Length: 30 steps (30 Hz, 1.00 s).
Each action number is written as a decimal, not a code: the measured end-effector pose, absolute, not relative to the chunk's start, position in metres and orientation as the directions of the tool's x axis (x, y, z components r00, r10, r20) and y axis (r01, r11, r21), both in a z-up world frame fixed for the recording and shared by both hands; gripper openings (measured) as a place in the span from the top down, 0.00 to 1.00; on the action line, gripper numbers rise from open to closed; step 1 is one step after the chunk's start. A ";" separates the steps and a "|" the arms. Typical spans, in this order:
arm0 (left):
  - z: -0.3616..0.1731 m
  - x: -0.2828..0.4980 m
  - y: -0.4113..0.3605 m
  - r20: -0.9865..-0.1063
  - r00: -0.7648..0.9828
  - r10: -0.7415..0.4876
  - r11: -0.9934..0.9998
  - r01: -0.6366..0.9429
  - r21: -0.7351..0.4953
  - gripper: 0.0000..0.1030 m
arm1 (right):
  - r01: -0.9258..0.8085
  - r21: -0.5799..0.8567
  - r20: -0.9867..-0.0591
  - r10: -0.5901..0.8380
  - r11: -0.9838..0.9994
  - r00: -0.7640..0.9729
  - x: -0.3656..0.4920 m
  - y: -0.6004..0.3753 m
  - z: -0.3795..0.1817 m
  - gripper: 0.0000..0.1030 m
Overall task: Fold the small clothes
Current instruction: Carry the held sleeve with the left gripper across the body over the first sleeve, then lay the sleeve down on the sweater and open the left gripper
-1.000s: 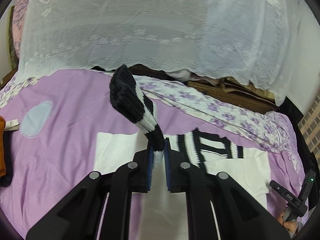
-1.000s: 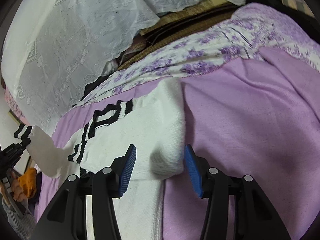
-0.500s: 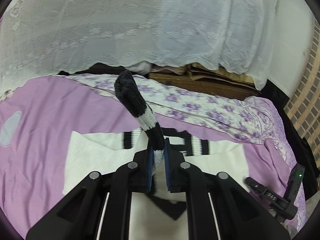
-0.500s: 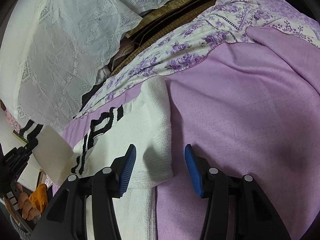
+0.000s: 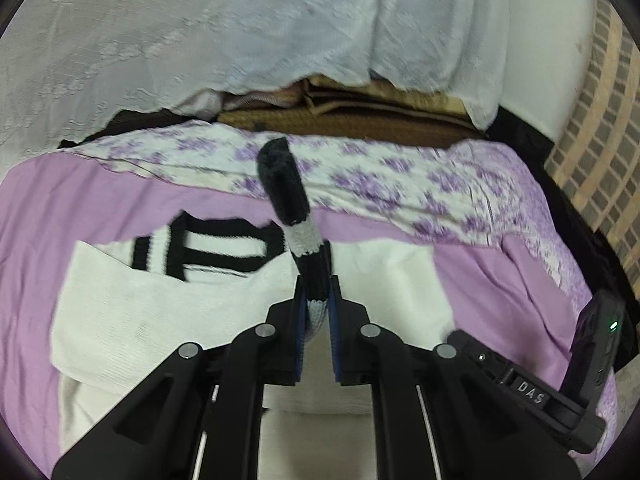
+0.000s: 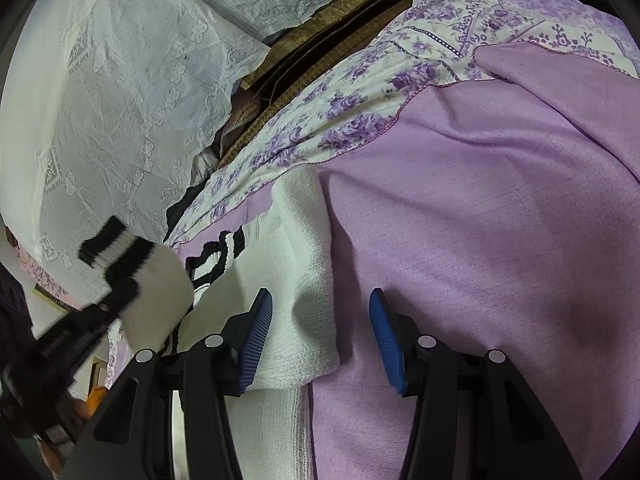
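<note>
**Left wrist view: sleeve carried across the sweater body**

Left wrist view showed the left gripper (image 5: 316, 312) pinching the black-and-white striped cuff (image 5: 298, 232) of a white sweater (image 5: 160, 312). Compared with the frame one second earlier, the cuff had travelled from the left part of the garment to a position above its middle, near the striped collar (image 5: 216, 248). The white sleeve trailed below the fingers. This was judged to mean that the left sleeve fold was in progress and close to the point of release onto the body of the garment.

**Position of the garment**

- The sweater lay flat on the purple bedspread (image 6: 500, 220), collar toward the flowered sheet (image 5: 400, 184) at the far edge of the bed.
- In the right wrist view the raised cuff (image 6: 108, 246) appeared at the left, held clear of the sweater (image 6: 304, 280).

**State of the fingers**

- Left: pressed together on the cuff, with knit fabric visible between the blue pads.
- Right gripper (image 6: 320, 332): fingers spread about halfway and holding nothing. The right edge of the sweater lay between them, close to the left pad (image 6: 256, 336); whether it touched could not be determined. This gripper's place had not changed over the same second.
</note>
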<state>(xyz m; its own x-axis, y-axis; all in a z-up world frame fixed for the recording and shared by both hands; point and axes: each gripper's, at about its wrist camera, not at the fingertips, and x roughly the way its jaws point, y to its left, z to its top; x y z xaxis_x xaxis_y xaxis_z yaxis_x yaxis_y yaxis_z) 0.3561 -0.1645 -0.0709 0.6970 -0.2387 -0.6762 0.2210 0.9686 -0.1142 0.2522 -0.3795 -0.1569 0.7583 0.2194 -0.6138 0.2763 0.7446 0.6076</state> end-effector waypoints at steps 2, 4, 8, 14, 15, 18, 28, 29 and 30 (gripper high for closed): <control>-0.083 0.358 -0.176 -0.690 0.683 -0.237 0.967 0.231 -0.103 0.91 | 0.279 0.610 -0.613 0.218 0.742 0.760 0.252 -0.380 -0.157 0.51; -0.092 0.359 -0.183 -0.704 0.668 -0.243 0.964 0.244 -0.101 0.90 | 0.282 0.613 -0.612 0.217 0.738 0.761 0.252 -0.381 -0.157 0.51; -0.110 0.355 -0.189 -0.729 0.645 -0.227 0.964 0.258 -0.072 0.38 | 0.293 0.627 -0.604 0.214 0.722 0.767 0.250 -0.386 -0.157 0.51; -0.104 0.338 -0.169 -0.718 0.667 -0.200 0.963 0.268 -0.019 0.30 | 0.279 0.658 -0.570 0.220 0.700 0.792 0.243 -0.391 -0.153 0.51; -0.101 0.335 -0.160 -0.712 0.680 -0.179 0.967 0.254 0.000 0.26 | 0.270 0.665 -0.557 0.222 0.696 0.800 0.241 -0.391 -0.150 0.51; -0.090 0.329 -0.117 -0.693 0.709 -0.128 0.982 0.191 0.014 0.22 | 0.204 0.688 -0.504 0.256 0.696 0.825 0.236 -0.388 -0.137 0.50; -0.108 0.356 0.038 -0.757 0.647 0.097 0.988 -0.154 -0.005 0.18 | 0.021 0.546 -0.581 0.360 0.838 0.730 0.270 -0.315 -0.118 0.51; -0.114 0.360 0.048 -0.770 0.628 0.112 0.983 -0.181 -0.005 0.17 | 0.031 0.524 -0.603 0.345 0.851 0.720 0.274 -0.311 -0.121 0.51; -0.124 0.367 0.058 -0.790 0.600 0.129 0.978 -0.208 0.002 0.17 | 0.043 0.503 -0.630 0.331 0.863 0.703 0.279 -0.308 -0.126 0.52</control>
<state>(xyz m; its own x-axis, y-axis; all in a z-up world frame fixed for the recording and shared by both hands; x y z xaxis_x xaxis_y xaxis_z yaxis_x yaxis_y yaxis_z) 0.3668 0.0584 -0.1236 0.5999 0.1294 -0.7896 -0.2084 0.9781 0.0020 0.2791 -0.3082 -0.1258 0.7028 0.3312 -0.6296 0.0432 0.8635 0.5026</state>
